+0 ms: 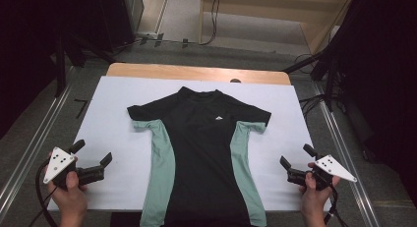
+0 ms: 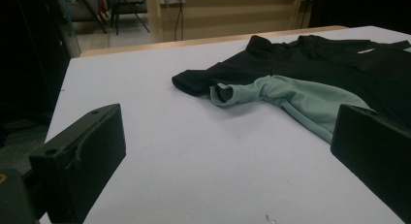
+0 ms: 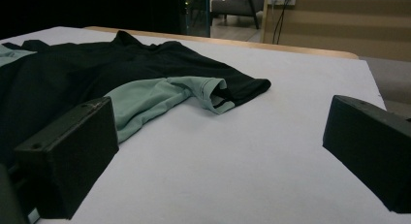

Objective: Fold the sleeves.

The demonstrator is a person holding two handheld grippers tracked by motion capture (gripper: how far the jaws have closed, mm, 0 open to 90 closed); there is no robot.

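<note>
Two claws flank shirt (image 1: 199,153); white sheet (image 1: 113,109) between.

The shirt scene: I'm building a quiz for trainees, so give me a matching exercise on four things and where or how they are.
1. shirt
2. left gripper
3. right gripper
4. white logo

a. on the chest of the shirt
b. open, at the white board's right edge
c. open, on the white board's left part
d. flat, front up, mid-table

Pairs: 1-d, 2-c, 3-b, 4-a
</note>
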